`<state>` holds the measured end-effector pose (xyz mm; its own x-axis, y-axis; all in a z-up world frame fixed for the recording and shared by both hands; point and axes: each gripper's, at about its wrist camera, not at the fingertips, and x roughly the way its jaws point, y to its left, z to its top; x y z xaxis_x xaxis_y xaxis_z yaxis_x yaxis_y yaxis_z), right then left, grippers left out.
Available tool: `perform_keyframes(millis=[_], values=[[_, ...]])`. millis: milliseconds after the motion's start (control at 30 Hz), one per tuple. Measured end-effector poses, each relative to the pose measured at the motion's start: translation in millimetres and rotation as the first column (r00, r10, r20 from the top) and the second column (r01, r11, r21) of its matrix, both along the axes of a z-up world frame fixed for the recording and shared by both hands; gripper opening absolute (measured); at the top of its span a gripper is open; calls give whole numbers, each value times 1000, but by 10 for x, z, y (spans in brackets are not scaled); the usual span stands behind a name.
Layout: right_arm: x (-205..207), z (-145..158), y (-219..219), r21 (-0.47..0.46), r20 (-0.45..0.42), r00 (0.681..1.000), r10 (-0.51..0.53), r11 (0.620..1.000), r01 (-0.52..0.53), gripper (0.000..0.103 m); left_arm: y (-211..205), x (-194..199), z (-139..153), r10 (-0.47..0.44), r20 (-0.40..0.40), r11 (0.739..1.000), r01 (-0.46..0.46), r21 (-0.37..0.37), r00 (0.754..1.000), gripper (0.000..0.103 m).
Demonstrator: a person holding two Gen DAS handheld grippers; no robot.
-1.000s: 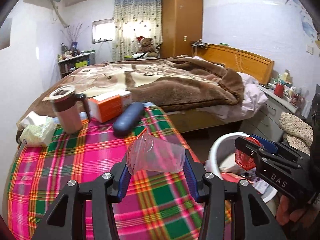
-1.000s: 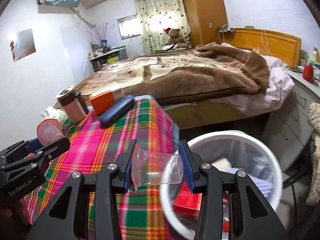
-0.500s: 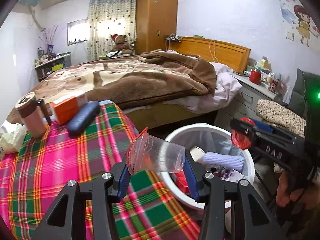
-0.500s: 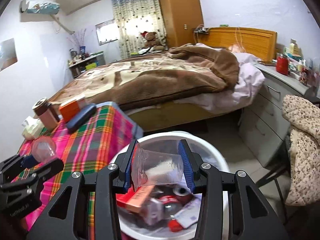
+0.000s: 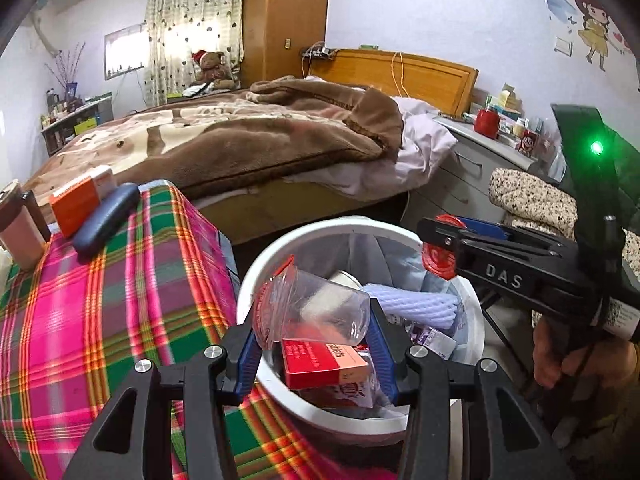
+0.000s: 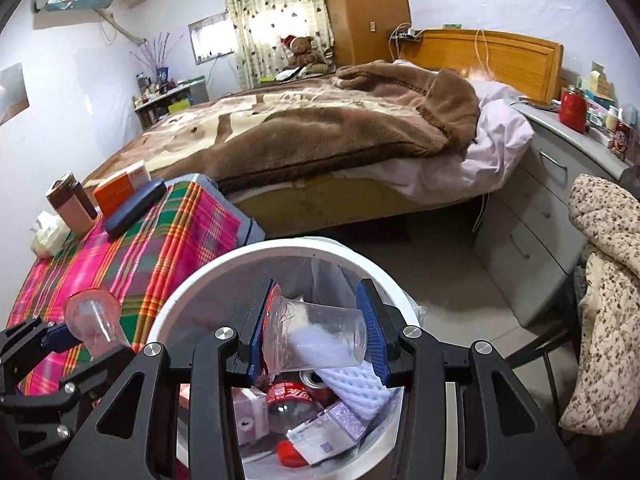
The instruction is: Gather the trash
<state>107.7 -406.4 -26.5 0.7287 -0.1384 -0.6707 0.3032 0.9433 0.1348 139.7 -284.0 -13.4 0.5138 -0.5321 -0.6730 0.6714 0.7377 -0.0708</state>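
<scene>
Both claws are hanging over the white trash bin (image 6: 192, 292) that stands beside the desk (image 5: 120, 320) with the pink and green plaid cloth. The left claw (image 5: 314, 334) is gripping a clear plastic cup with a red rim (image 5: 316, 314), held on its side above the bin's near edge, its pads pressing on it. The right claw (image 6: 314, 330) is clamping a second clear plastic cup (image 6: 316, 338) sideways, right above the bin's opening. Inside the bin are lying a red box (image 5: 324, 364), a white foam sleeve (image 5: 412, 306), a crushed red can (image 6: 290, 398) and paper packets. On the desk's far end are sitting a brown mug (image 6: 72, 208), an orange box (image 6: 120, 192) and a dark blue case (image 6: 136, 208).
</scene>
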Motion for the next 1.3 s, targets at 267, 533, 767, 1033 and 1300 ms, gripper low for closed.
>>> perform_keyframes(millis=[267, 533, 767, 1033, 1300], values=[[125, -152, -102, 68, -54, 997, 57, 996, -53, 43, -138, 34, -184, -15, -48, 1000, 16, 17, 999, 50], [23, -116, -102, 71, -50, 998, 44, 997, -40, 64, -144, 59, -248, -10, -78, 1000, 11, 8, 997, 69], [-20, -72, -59, 41, -50, 998, 29, 999, -27, 64, -74, 27, -213, 3, -72, 1000, -3, 4, 997, 69], [-225, 66, 68, -8, -4, 1000, 5, 1000, -5, 64, 100, -132, -79, 31, -41, 999, -32, -15, 999, 69], [-519, 184, 287, -49, 63, 998, -20, 999, 23, 64, 381, -419, 66, 77, 7, 997, -77, -27, 997, 69]])
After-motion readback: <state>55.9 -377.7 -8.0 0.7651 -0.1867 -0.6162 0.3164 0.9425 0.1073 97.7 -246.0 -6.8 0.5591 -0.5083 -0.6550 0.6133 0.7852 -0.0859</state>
